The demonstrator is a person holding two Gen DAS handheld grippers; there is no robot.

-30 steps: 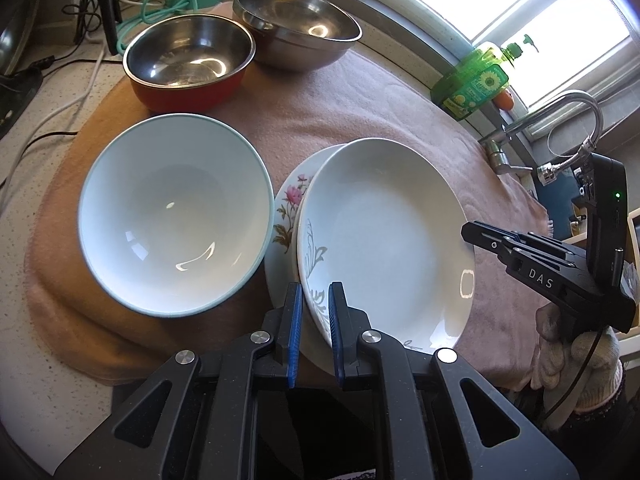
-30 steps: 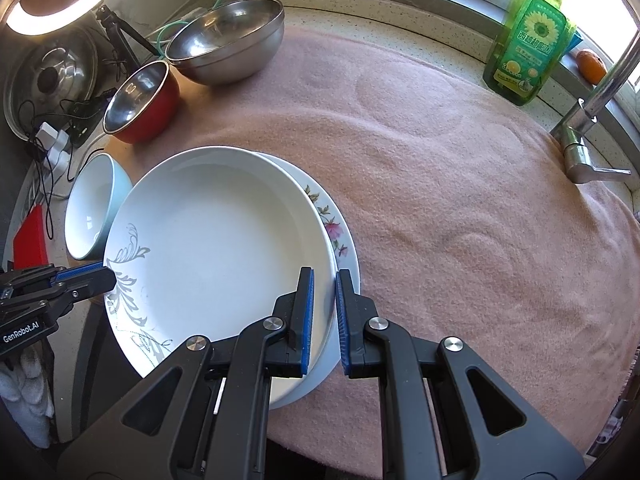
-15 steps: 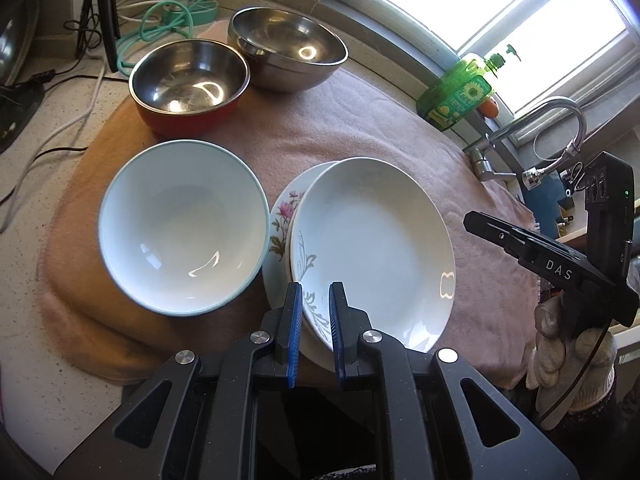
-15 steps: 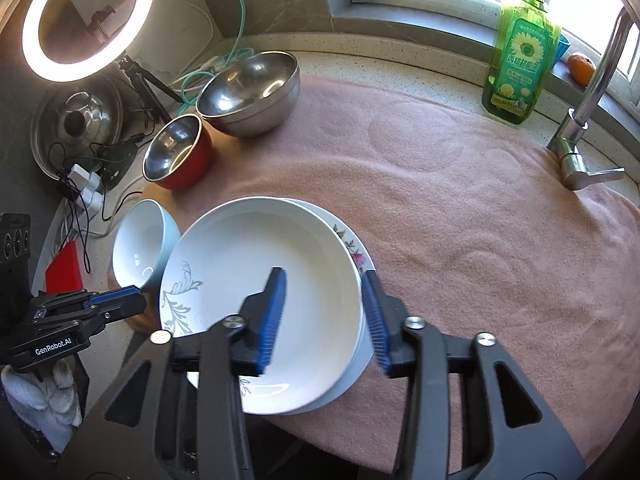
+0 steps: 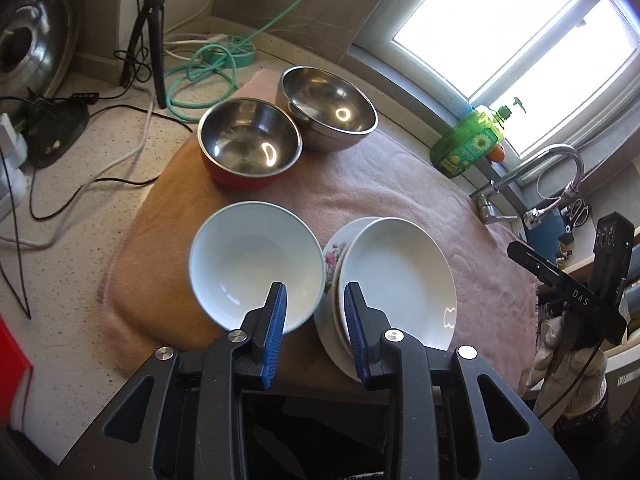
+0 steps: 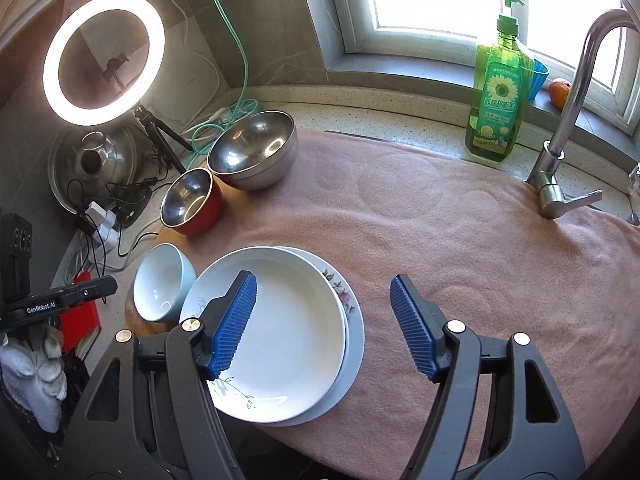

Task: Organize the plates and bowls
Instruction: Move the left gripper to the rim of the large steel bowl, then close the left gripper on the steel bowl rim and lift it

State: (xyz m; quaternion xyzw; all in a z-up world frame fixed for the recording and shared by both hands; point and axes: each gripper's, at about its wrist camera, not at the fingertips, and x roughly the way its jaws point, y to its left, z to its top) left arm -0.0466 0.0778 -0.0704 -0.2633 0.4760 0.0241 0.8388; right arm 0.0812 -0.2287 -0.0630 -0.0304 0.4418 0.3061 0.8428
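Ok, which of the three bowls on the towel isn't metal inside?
The pale blue bowl, the one nearest the camera and right beside the stacked plates. The red bowl and the bare steel bowl behind it both have shiny metal insides.

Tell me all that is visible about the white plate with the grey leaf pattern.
The white plate looks glazed ceramic, deep, with a grey leaf sprig painted near its front rim. It is empty and lies level on top of a floral plate, slightly off centre, on the pink towel. The pale blue bowl stands just beside it. No gripper touches it.
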